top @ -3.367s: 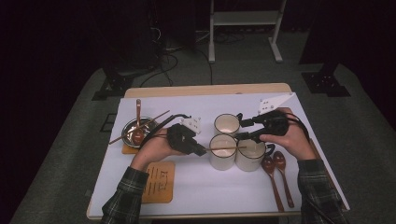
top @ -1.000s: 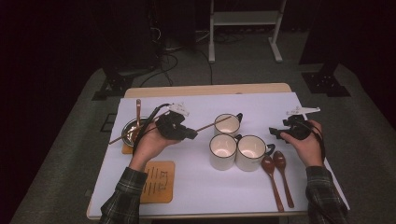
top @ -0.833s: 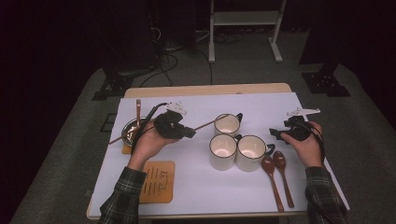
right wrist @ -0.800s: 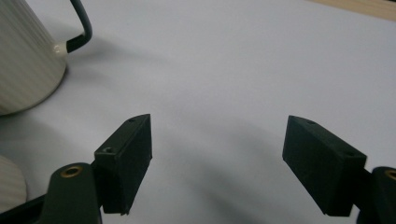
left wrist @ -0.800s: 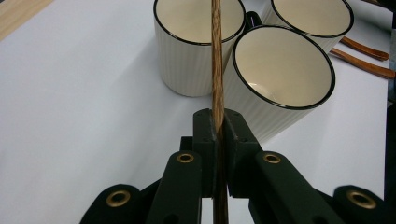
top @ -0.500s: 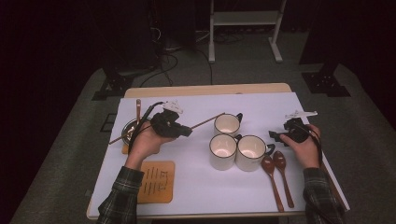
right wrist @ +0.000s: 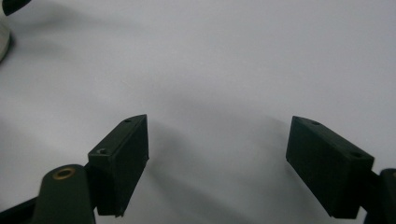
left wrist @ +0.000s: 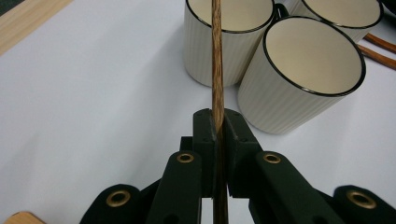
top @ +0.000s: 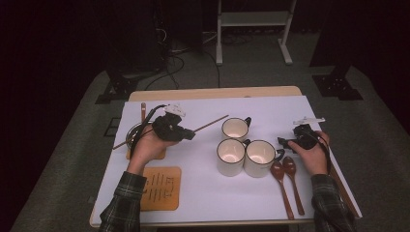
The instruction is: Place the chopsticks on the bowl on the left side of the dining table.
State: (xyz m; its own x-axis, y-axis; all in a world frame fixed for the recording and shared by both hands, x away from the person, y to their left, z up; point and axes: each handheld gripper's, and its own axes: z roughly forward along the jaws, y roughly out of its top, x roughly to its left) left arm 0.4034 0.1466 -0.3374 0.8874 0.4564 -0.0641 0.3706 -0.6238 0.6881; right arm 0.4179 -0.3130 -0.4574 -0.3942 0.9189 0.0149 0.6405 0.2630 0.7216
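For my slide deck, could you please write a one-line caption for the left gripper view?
The left gripper clamps a wooden chopstick that points toward three cream mugs on the white table.

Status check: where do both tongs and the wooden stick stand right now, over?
Left tongs shut on thin brown wooden stick. Right tongs open, nothing between them, jaws just widened. Three cream ribbed mugs ahead of stick's tip.

A wooden table [top: 212,92] covered with a white sheet [top: 270,108] is set on a grey carpeted floor [top: 72,159]. Beyond the table, a white metal stand [top: 252,19] and black cables [top: 179,60] are seen on the floor. The surroundings behind the table are left in darkness.
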